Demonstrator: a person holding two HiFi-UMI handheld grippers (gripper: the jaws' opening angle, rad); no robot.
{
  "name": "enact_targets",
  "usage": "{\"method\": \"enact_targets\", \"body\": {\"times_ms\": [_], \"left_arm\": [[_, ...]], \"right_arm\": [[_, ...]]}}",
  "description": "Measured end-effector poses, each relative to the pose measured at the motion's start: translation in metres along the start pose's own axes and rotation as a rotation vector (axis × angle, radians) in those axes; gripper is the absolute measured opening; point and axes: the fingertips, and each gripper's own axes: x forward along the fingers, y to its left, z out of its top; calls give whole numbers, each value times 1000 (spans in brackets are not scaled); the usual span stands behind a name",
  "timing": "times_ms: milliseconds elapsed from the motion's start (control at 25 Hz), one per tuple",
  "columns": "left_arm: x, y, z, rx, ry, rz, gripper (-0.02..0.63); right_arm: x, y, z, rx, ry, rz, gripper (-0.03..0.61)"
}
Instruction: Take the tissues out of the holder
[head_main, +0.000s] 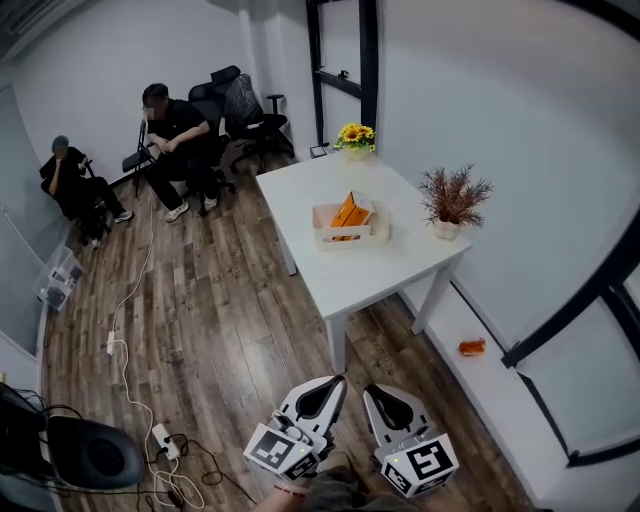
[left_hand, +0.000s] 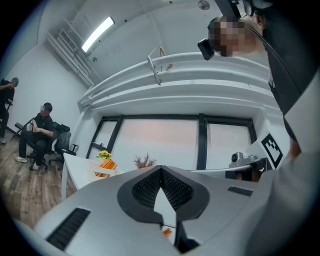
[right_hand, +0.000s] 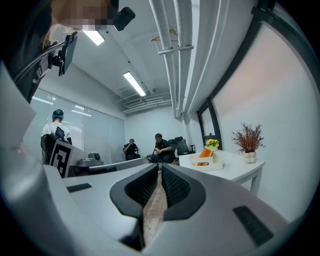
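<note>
A white holder (head_main: 348, 234) with orange tissue packs (head_main: 345, 212) standing in it sits in the middle of a white table (head_main: 320, 190). Both grippers are low in the head view, well short of the table and over the wooden floor. My left gripper (head_main: 338, 381) is shut with nothing between its tips. My right gripper (head_main: 372, 390) beside it is shut and empty too. In the left gripper view the holder (left_hand: 100, 172) is far off at the left, beyond the left gripper (left_hand: 160, 168). The right gripper (right_hand: 160, 166) sees the holder (right_hand: 205, 163) at the right.
A pot of yellow flowers (head_main: 355, 137) stands at the table's far corner and a vase of dried twigs (head_main: 451, 200) at its right edge. Two people (head_main: 170, 140) sit by office chairs at the back left. Cables (head_main: 130, 370) cross the floor. An orange object (head_main: 472, 347) lies on the low white ledge.
</note>
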Motion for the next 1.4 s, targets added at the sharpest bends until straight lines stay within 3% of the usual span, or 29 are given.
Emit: {"method": "enact_targets", "body": {"times_ms": [600, 1200, 1400], "left_arm": [[20, 67, -2, -33, -11, 6, 8], [85, 142, 1, -27, 1, 83, 8], [118, 153, 3, -14, -23, 60, 8]], "right_arm": [[58, -30, -3, 29, 8, -70, 6], [144, -82, 13, 12, 14, 0, 6], [167, -108, 18, 18, 13, 13, 6]]}}
